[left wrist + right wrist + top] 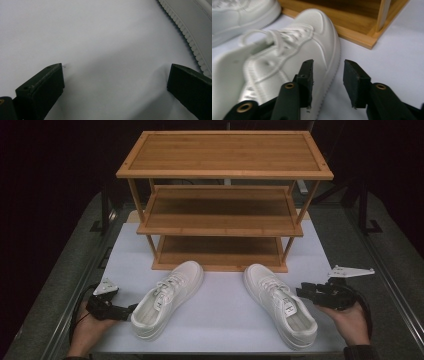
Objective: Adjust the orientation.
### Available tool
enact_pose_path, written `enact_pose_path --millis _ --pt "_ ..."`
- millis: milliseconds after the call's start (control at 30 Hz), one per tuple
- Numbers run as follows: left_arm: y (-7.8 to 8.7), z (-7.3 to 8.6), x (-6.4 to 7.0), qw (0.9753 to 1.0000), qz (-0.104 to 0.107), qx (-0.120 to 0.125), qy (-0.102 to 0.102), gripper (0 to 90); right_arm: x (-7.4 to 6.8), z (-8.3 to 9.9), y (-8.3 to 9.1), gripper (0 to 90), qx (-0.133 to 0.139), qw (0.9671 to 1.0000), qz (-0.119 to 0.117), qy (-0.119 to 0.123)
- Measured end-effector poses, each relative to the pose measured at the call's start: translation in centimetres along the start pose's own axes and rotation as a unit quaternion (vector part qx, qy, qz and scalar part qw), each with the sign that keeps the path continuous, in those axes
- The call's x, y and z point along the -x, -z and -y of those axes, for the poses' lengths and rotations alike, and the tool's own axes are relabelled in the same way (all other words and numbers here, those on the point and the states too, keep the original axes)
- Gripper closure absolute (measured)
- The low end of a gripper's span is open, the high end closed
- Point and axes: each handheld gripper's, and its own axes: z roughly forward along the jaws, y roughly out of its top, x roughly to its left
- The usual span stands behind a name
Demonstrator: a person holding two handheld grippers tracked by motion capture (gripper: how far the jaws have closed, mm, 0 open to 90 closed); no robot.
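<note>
Shoes (170,297) white smooth leather-look, ribbed rubbery sole edge; rack (225,155) grained wood, satin; table sheet (220,315) matt white.

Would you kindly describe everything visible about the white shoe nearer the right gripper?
The right shoe is a white low-top sneaker with white laces, a ribbed sole edge and a small dark label on its tongue. It looks like smooth leather or a similar material. It stands upright on the white mat, toe pointing toward the wooden rack, heel toward the person. The right gripper sits open beside its outer side, apparently not gripping it.
</note>
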Motion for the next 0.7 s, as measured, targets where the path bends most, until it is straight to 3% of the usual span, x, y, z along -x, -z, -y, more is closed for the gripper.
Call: enact_pose_path --millis 467,700 --pt "0.0 0.0 0.0 1.0 0.0 0.0 0.0 0.4 -2.9 -0.9 2.6 53.4 0.055 0.9976 -0.04 0.017" --pt "0.0 0.0 0.0 1.0 0.0 0.0 0.0 0.4 -4.1 -1.1 2.1 46.5 0.043 0.9971 -0.056 0.029"
